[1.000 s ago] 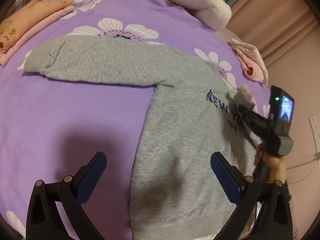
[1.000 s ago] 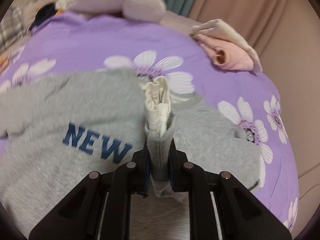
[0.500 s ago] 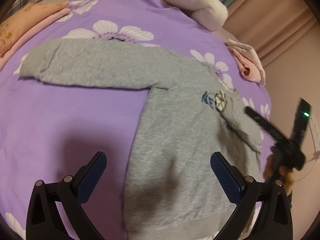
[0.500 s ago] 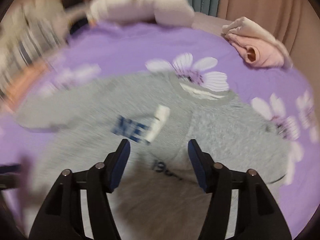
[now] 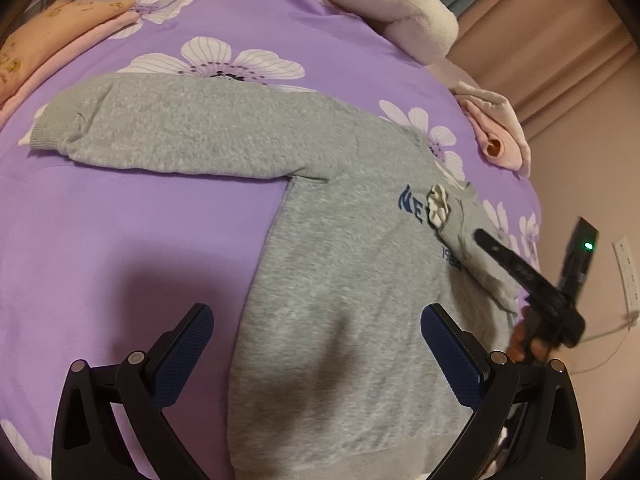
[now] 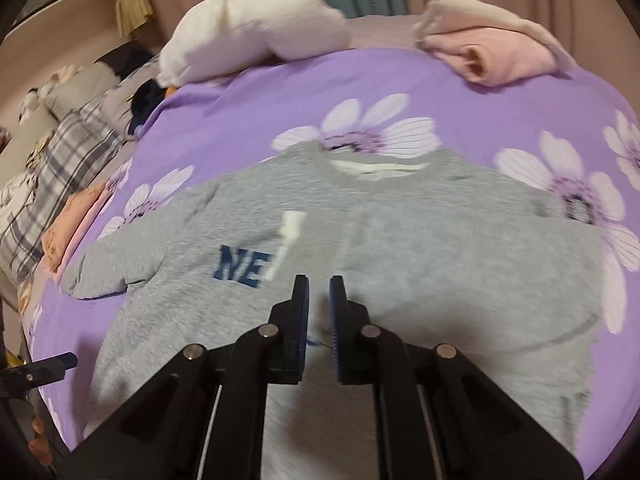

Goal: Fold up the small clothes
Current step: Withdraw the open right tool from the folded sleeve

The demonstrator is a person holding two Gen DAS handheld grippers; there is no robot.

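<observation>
A small grey sweatshirt [image 5: 352, 280] with blue "NEW YORK" lettering lies face up on a purple flowered bedspread [image 5: 120, 240]. One sleeve [image 5: 168, 132] stretches out to the left. The other sleeve is folded across the chest, its white-lined cuff [image 5: 438, 206] over the lettering; it also shows in the right wrist view [image 6: 290, 236]. My left gripper [image 5: 316, 352] is open and empty above the hem. My right gripper [image 6: 319, 312] hovers over the chest, jaws nearly shut with nothing between them; it shows at the right in the left wrist view [image 5: 520, 272].
Folded pink clothes [image 6: 492, 56] lie at the far right corner. A white fluffy bundle [image 6: 248, 36] sits at the head of the bed. Folded orange and pink clothes [image 5: 52, 40] lie at the far left. Plaid bedding [image 6: 52, 176] is further left.
My right gripper let go of the sleeve cuff, which now rests on the chest, then drew back and closed nearly shut. The left gripper stayed open, almost still.
</observation>
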